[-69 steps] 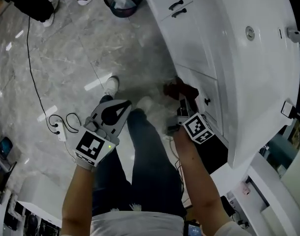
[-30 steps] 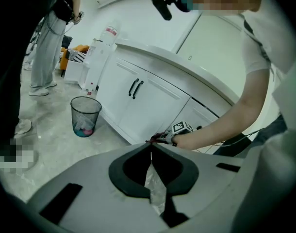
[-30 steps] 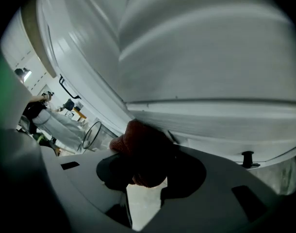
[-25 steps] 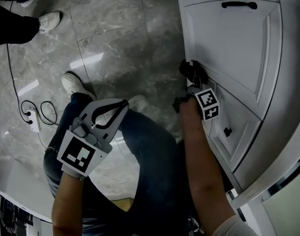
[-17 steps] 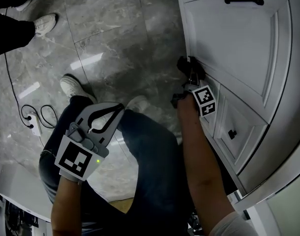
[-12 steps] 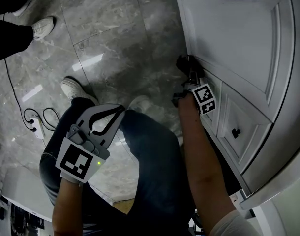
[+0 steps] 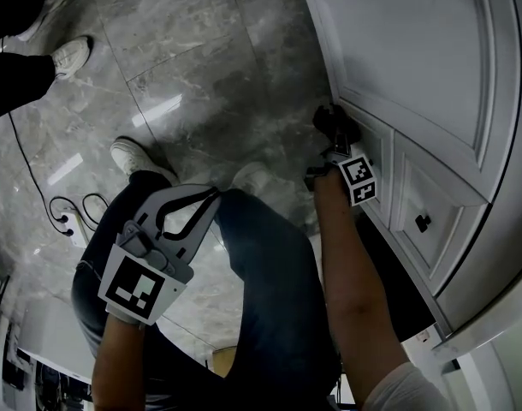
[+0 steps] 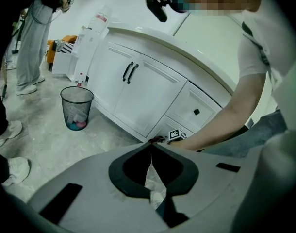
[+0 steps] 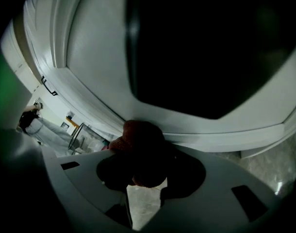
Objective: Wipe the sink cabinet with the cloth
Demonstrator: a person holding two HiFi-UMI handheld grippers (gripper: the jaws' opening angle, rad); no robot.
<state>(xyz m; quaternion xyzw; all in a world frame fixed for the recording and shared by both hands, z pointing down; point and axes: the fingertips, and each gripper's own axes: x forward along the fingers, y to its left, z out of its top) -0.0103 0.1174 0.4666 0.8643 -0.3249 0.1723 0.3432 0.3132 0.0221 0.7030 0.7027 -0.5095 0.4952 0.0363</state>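
Right tongs (image 7: 334, 138) tight on dark red cloth (image 9: 138, 140) against white sink cabinet (image 7: 432, 75)

It looks like a home-style washroom or kitchen corner: a white sink cabinet (image 7: 415, 67) with panelled doors and black handles (image 8: 130, 73) stands on a grey marble-tiled floor (image 7: 184, 67), with a mesh waste bin (image 8: 76, 108) near it.

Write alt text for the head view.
The right gripper holds a dark red cloth against the edge of the white sink cabinet. The left gripper, shut and empty, hangs above the person's leg over a grey marble floor.
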